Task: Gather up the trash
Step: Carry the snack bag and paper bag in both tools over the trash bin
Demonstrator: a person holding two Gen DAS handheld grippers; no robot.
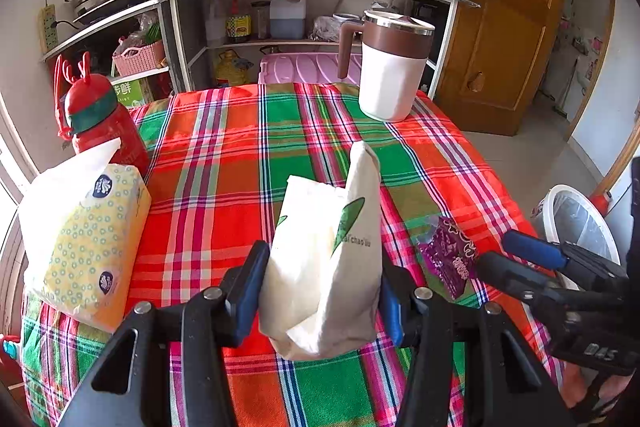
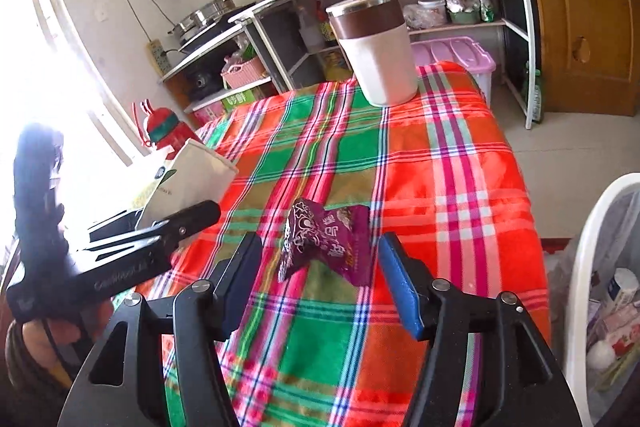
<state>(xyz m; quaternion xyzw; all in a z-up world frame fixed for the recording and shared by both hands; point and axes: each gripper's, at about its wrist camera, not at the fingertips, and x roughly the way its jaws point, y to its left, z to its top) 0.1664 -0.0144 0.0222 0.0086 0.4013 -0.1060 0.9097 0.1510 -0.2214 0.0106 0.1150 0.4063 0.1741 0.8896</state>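
Observation:
My left gripper is shut on a squashed white paper cup with a green leaf print, holding it a little above the plaid tablecloth. The right wrist view shows the same cup at the left, in the left gripper. A crumpled purple snack wrapper lies on the cloth between the blue pads of my right gripper; the pads stand wide apart and do not touch it. In the left wrist view the wrapper lies just in front of the right gripper.
A white bin with rubbish in it stands off the table's right edge, also visible as the bin. A brown-and-white lidded mug stands at the far end. A red bottle and a tissue pack sit at the left.

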